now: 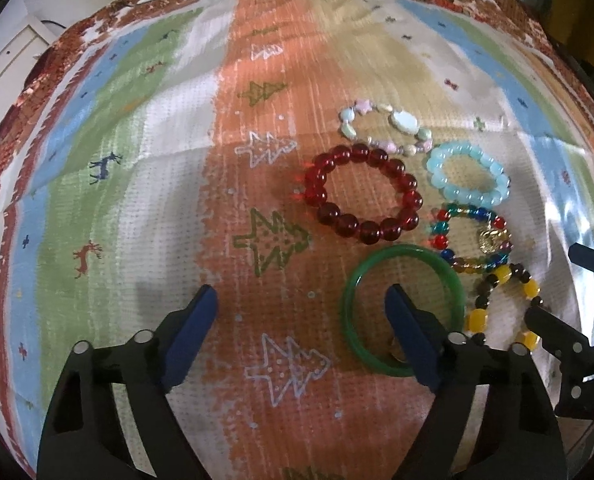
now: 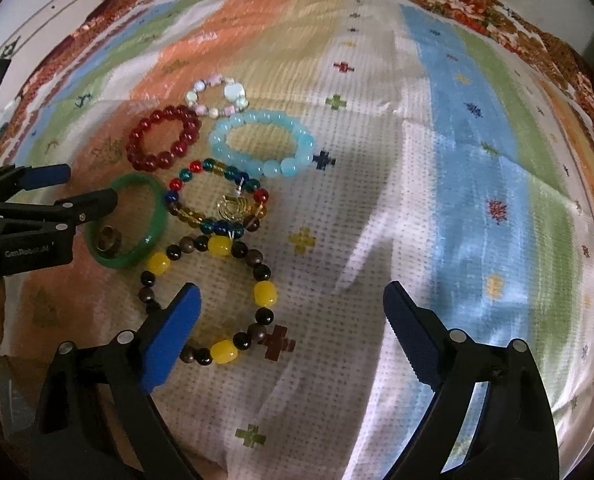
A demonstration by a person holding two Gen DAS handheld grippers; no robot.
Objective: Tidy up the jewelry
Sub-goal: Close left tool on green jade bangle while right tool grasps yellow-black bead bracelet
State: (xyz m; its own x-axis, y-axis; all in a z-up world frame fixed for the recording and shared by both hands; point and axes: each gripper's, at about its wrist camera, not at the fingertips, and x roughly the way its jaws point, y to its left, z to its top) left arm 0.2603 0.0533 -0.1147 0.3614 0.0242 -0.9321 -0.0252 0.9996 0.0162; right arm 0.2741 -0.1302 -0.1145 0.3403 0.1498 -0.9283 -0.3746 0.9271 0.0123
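Several bracelets lie close together on a striped cloth. A green bangle has a small dark ring inside it. Beyond it are a red bead bracelet, a pale blue one, a pastel one, a multicolour one with a gold charm and a yellow-and-brown one. My left gripper is open, its right finger over the bangle. My right gripper is open, its left finger over the yellow-and-brown bracelet.
The cloth has coloured stripes with tree and deer patterns and a floral border. A white cabinet stands beyond the far left edge.
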